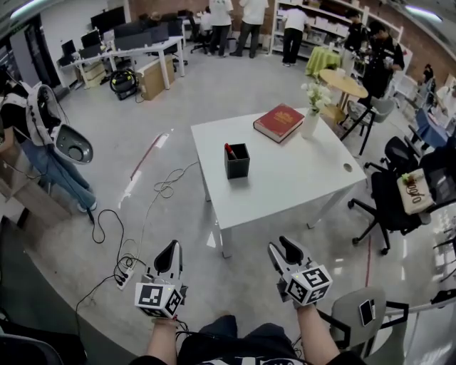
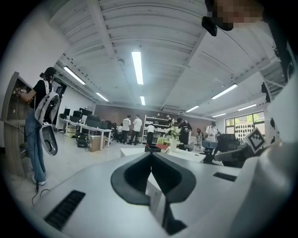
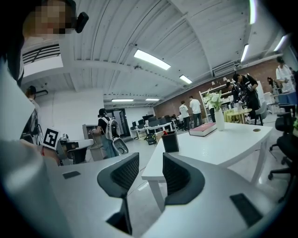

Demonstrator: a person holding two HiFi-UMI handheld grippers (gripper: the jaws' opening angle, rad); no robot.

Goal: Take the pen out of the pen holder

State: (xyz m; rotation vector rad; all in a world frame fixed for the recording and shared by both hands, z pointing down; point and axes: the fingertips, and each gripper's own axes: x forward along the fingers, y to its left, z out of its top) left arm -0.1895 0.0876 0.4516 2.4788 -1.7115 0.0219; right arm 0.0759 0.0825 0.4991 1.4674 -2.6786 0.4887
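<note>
Two jaws on the left gripper [image 2: 151, 155] were pressed together, their dark pads meeting along a thin seam with nothing caught between them. The right gripper [image 3: 150, 160] had its jaws spread, and the gap held nothing; only the floor and the near edge of the white table [image 3: 223, 144] showed through it.

In the head view both tools were held low in front of the person, the left gripper [image 1: 171, 248] and the right gripper [image 1: 285, 248] side by side and short of the table [image 1: 285, 189], over the grey floor. Each carried its marker cube at the rear, by the wrist.

The pen holder [image 1: 237, 162], a black square box, stood upright on the table toward its left edge, well apart from both grippers. The pen [image 1: 230, 150] was inside it, a red tip poking above the rim on the left side. From the right gripper view the pen holder [image 3: 170, 142] sat beyond the spread jaws, with a speck of red at its top.

Farther back on the table lay a red book [image 1: 278, 122], and just beside it stood a white vase [image 1: 310, 124] of pale flowers. Cables [image 1: 117, 239] trailed across the floor to the left of the table, black office chairs [image 1: 388, 207] stood to its right, and several people [image 1: 235, 21] stood at the far shelves.
</note>
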